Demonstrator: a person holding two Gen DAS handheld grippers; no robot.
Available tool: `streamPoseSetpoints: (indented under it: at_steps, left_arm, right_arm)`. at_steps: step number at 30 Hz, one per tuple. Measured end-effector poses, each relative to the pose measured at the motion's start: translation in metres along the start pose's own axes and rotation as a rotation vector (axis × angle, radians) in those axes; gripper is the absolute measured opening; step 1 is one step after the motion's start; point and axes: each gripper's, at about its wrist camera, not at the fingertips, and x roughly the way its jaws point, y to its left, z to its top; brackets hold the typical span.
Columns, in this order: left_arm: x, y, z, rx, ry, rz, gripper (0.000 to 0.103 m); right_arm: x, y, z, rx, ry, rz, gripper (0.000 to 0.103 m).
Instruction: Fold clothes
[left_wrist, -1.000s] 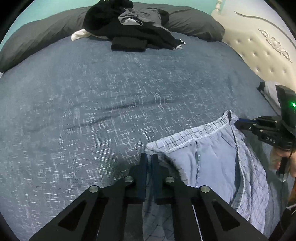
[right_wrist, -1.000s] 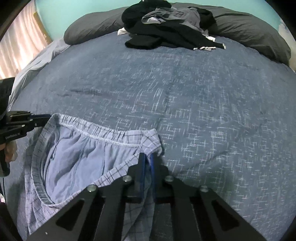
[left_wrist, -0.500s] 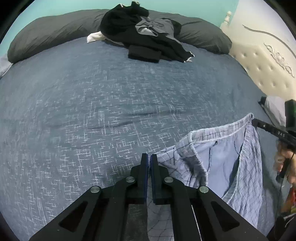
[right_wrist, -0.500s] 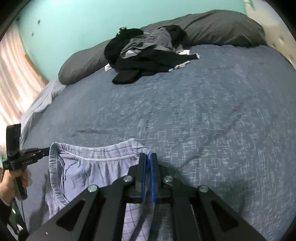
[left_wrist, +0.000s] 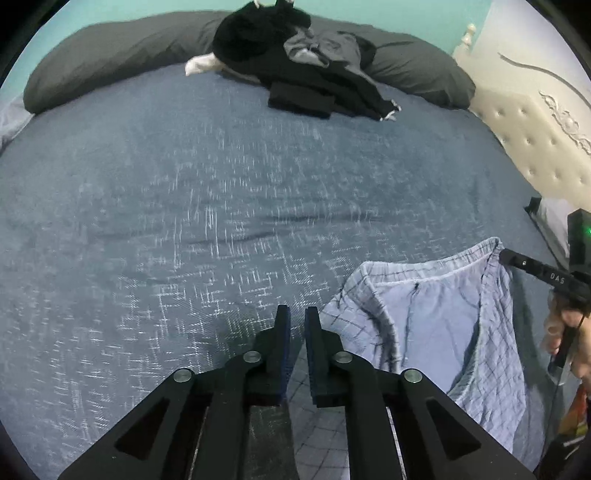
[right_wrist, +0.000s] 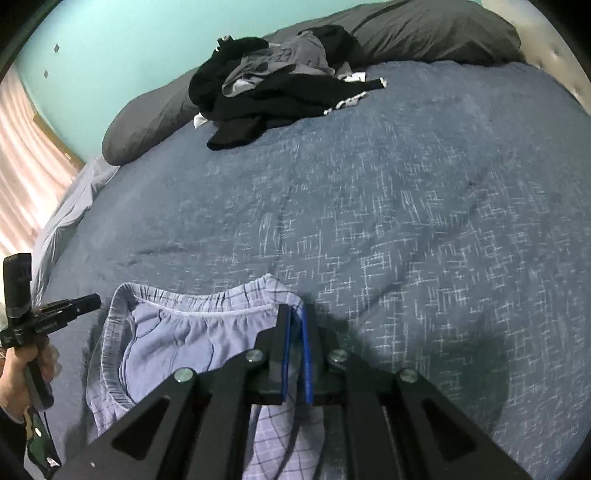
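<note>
The plaid shorts (left_wrist: 436, 325) were seen lying at the near edge of the blue bedspread (left_wrist: 221, 192), waistband up and gaping, pale lining showing inside. In the left wrist view, the left gripper (left_wrist: 296, 314) was caught with its jaws opening: a clear gap was seen between the fingers, and only bedspread was visible through it. The waistband's near corner was seen just to the right of the fingertips, apart from the pads. No cloth was gripped there.

Over in the right wrist view, the right gripper (right_wrist: 295, 314) was found clenched on the shorts (right_wrist: 177, 332): the far corner of the waistband was pinched between the blue-edged pads, with plaid fabric hanging down behind the fingers. That same gripper was picked up at the right edge of the left view, its tip touching the waistband, with a hand (left_wrist: 569, 332) wrapped on the handle below. The left gripper's tip was seen, from the right view, just beside the opposite waistband corner, a hand (right_wrist: 26, 369) on its grip.

At the far end of the bed, a heap of dark clothes (left_wrist: 295, 74) was left piled against the grey pillows (left_wrist: 110, 62). A tufted cream headboard (left_wrist: 532, 140) was seen at the right, a teal wall (right_wrist: 129, 44) behind.
</note>
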Motion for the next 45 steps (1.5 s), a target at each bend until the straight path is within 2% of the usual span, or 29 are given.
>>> streamPoseSetpoints:
  at_steps: [6,11,14,17,19,24,32,39,40,41,45]
  left_arm:
    - [0.011,-0.035,0.003,0.071,0.06,-0.027,0.015]
    - [0.036,-0.043,0.0,0.066,0.12,-0.014,0.015]
    - [0.037,-0.041,-0.001,0.057,0.107,-0.019,0.012]
    - [0.028,-0.036,0.001,0.005,0.079,-0.068,0.012]
    - [0.023,-0.037,0.002,0.005,0.069,-0.082,0.012]
    - [0.026,-0.048,0.004,0.041,0.089,-0.083,0.012]
    - [0.029,-0.048,0.005,-0.009,0.082,-0.111,0.012]
    - [0.041,-0.05,0.002,-0.005,0.109,-0.107,0.012]
    - [0.041,-0.05,0.001,-0.002,0.108,-0.104,0.011]
    - [0.041,-0.05,0.001,0.002,0.107,-0.101,0.004]
    - [0.035,-0.047,0.003,-0.001,0.09,-0.097,0.003]
  right_arm:
    - [-0.004,0.001,-0.003,0.019,0.018,-0.001,0.01]
    - [-0.008,0.001,-0.005,0.025,0.02,0.002,0.015]
    - [-0.009,0.005,-0.007,-0.016,0.031,-0.002,0.017]
    - [-0.009,0.007,-0.01,-0.046,0.039,-0.005,0.017]
    - [-0.008,0.006,-0.012,-0.04,0.042,-0.001,0.017]
    - [-0.006,0.004,-0.014,-0.027,0.045,0.003,0.017]
    - [-0.01,0.016,-0.015,-0.103,0.055,0.002,0.017]
    - [-0.01,0.013,-0.014,-0.074,0.05,0.014,0.017]
    - [-0.01,0.013,-0.014,-0.076,0.053,0.013,0.017]
    - [-0.01,0.013,-0.015,-0.078,0.055,0.011,0.017]
    - [-0.01,0.013,-0.016,-0.084,0.06,0.01,0.017]
